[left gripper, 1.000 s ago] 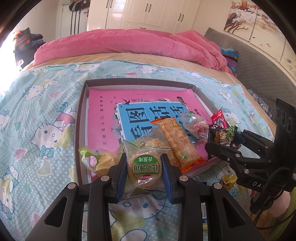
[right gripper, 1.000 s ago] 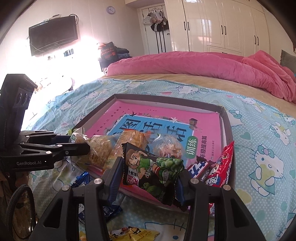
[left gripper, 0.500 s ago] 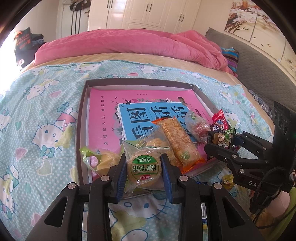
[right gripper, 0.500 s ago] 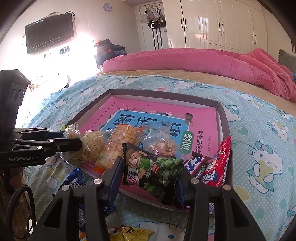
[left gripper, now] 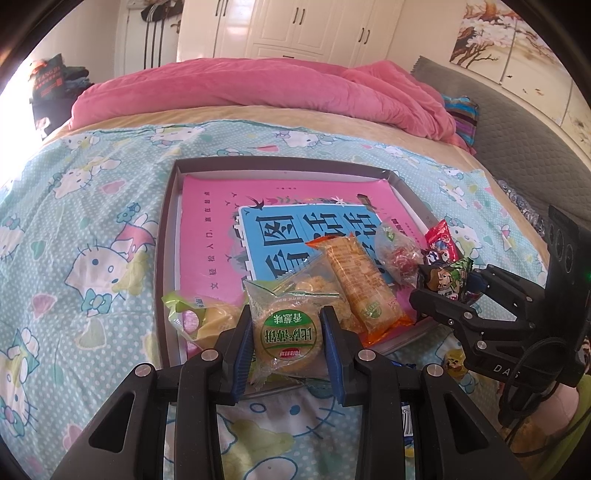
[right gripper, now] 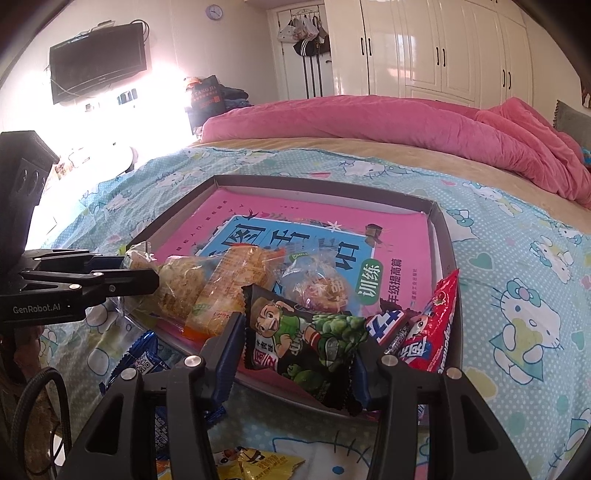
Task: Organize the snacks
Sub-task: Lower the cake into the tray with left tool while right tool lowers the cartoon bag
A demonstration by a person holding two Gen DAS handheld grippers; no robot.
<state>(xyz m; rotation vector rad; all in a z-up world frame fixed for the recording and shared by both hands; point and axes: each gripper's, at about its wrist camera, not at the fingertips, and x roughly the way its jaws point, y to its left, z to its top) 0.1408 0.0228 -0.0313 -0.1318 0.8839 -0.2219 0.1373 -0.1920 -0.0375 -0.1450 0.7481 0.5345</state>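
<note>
jaws of left gripper (left gripper: 287, 334) clamp biscuit packet (left gripper: 286, 325).

White wardrobes (right gripper: 436, 48) line the far wall, a television (right gripper: 98, 61) hangs beside glaring window light.

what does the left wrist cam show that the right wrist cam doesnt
Only the left wrist view: the round green-label biscuit pack gripped by the left gripper, and a wall painting. Only the right wrist view: the wall TV, a clock, a yellow packet and a blue packet lying outside the tray on the sheet. Both: the grey tray with the pink book, the orange wafer pack, and the dark cartoon snack bag held in the right gripper.
</note>
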